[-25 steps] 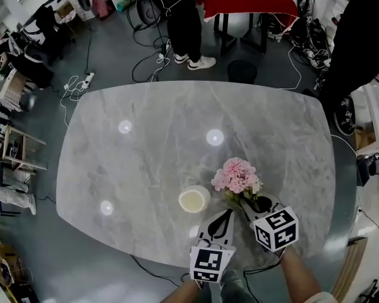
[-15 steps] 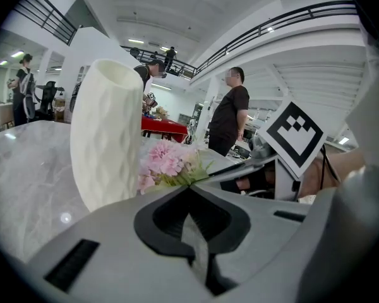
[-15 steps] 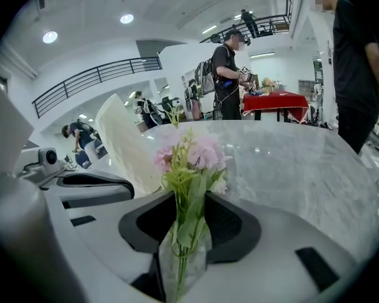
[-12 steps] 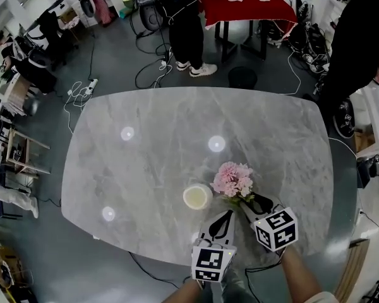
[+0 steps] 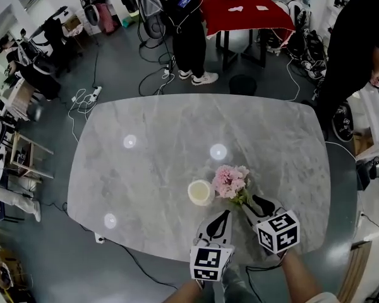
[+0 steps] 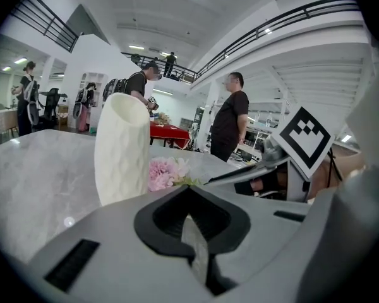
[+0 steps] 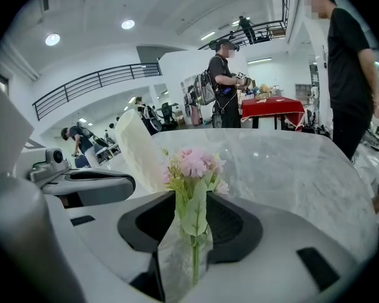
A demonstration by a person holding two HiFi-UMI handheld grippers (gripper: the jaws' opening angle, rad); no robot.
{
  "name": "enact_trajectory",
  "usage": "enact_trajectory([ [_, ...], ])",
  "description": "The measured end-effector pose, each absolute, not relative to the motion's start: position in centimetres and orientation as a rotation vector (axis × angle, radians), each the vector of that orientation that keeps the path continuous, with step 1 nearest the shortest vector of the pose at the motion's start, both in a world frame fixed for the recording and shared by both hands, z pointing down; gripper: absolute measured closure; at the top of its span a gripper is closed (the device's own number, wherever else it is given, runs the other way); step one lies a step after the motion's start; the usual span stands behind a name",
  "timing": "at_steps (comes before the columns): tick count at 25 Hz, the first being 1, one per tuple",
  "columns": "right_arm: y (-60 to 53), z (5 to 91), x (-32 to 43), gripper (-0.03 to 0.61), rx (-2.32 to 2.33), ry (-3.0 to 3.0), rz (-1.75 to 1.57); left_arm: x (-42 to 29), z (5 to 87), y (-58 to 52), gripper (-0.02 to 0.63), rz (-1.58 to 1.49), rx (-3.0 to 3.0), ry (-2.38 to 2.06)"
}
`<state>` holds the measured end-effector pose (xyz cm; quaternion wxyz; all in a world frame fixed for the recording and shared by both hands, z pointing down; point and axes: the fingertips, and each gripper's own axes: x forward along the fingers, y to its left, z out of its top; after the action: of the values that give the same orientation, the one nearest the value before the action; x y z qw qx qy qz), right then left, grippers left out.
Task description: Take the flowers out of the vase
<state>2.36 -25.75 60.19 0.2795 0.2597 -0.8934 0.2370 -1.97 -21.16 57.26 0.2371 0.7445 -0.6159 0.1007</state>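
Note:
A white textured vase (image 5: 201, 192) stands upright on the marble table (image 5: 145, 150), and it also shows in the left gripper view as the vase (image 6: 120, 147). A small bunch of pink flowers (image 5: 231, 180) lies on the table just right of it, outside the vase. My right gripper (image 5: 247, 202) sits at the stem end. Its jaws have just been opening, and in the right gripper view the green stem (image 7: 192, 257) lies loose in the gap between them. My left gripper (image 5: 223, 215) is shut and empty, just short of the vase.
A person (image 5: 186, 24) stands beyond the table's far edge beside a red-covered table (image 5: 246, 8). Another person (image 5: 354, 49) stands at the right. Cables and chairs crowd the floor at the left. The table's near edge runs just under both grippers.
The right gripper's jaws have spread apart around the flower stems. Both grippers have lifted a little. The vase and flowers keep their places side by side.

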Motion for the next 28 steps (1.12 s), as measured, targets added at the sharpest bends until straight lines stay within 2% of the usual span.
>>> enact_trajectory([
  [12, -24.6, 55.8, 4.2, 0.436, 0.867, -2.453, 0.651, -2.4, 53.5, -19.3, 0.609, 0.244, 2.064, -1.747],
  [17, -24.5, 52.8, 4.3, 0.514, 0.964, -2.489, 0.597, -3.5, 51.6, -18.7, 0.609, 0.227, 2.078, -1.796],
  [28, -23.8, 46.2, 4.0, 0.545, 1.046, -2.580, 0.511, -7.5, 45.4, -18.5, 0.609, 0.131, 2.113, -1.944],
])
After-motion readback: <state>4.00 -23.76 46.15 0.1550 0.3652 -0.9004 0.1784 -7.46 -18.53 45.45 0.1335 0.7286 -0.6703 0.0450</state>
